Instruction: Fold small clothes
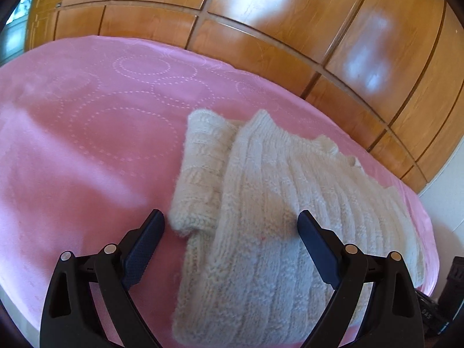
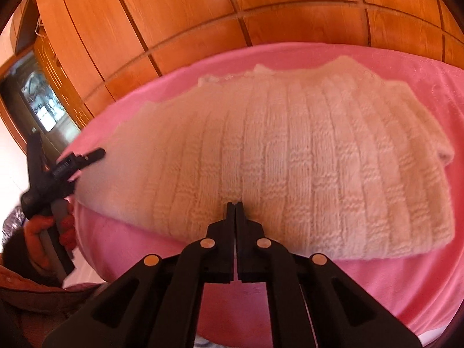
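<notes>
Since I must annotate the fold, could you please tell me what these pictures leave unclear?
- Right wrist view: whether the shut right gripper pinches any knit of the white sweater; its fingertips hide the contact.
- Left wrist view: the sweater's near hem, cut off by the bottom edge and the open left gripper.
- Both views: the sweater's underside, hidden against the pink bedspread.

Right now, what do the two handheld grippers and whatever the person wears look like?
Both the left gripper and right gripper are matte black plastic, with forked, cut-out linkage arms joined by round silver pins. The left gripper's fingers carry dark, finely textured pads. A reddish-brown sleeve shows at the right wrist view's lower left.
</notes>
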{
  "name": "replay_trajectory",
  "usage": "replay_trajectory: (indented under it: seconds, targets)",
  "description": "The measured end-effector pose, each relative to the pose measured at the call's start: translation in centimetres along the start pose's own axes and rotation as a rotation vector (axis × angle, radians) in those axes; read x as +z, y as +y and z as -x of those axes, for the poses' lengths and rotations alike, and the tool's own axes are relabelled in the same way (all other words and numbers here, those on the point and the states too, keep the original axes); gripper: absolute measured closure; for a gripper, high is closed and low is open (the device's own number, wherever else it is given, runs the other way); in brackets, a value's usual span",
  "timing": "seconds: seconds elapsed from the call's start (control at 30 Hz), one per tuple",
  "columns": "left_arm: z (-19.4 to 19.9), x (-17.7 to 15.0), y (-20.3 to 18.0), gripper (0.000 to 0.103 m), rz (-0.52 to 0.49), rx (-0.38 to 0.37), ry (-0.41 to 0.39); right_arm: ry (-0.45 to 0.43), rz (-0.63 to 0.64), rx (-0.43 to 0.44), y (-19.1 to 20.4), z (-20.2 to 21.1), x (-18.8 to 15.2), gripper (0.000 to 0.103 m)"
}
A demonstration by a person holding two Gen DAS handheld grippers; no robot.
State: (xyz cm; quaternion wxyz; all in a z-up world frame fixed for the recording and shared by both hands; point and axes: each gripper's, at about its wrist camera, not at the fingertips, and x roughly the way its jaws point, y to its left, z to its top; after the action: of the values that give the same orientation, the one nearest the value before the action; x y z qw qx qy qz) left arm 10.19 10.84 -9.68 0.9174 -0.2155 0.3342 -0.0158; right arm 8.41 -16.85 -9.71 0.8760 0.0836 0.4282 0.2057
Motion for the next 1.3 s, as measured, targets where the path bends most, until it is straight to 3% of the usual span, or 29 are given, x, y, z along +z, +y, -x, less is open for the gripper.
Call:
replay_trajectory:
  seconds: [0.07, 0.13, 0.3, 0.4, 0.63, 0.97, 1.3]
  targets:
    - [-0.2, -0.1, 0.2, 0.012, 0.002, -0.056, 0.019, -0.009, -0.012, 0.005, -0.2, -0.1, -0.2, 0.103]
    - [-0.6, 0.1, 0.3, 0.019, 0.026, -0.116, 0.03, -0.012, -0.013, 0.006, -0.2, -0.1, -0.2, 0.103]
    - [-1.7, 0.9, 2.4, 0.061, 0.211, -0.226, 0.084, -0.016, -0.013, 0.003, -0.2, 0.0, -0.2, 0.103]
    - [-2.1, 1.2, 3.2, 0.069, 0.31, -0.288, 0.11, -0.018, -0.014, 0.004, -0.3, 0.0, -0.3, 0.103]
    - [-0.7, 2.2, 1.1, 0.077, 0.292, -0.298, 0.096, -0.024, -0.008, -0.011, 0.0, 0.0, -0.5, 0.103]
    - [3.0, 6.1, -7.8, 0.078, 0.061, -0.454, 0.011, -0.027, -0.01, -0.008, -0.1, -0.1, -0.5, 0.103]
    - [2.1, 6.7, -17.2, 0.078, -0.087, -0.592, 0.074, -0.031, -0.02, 0.003, -0.4, 0.1, -0.6, 0.103]
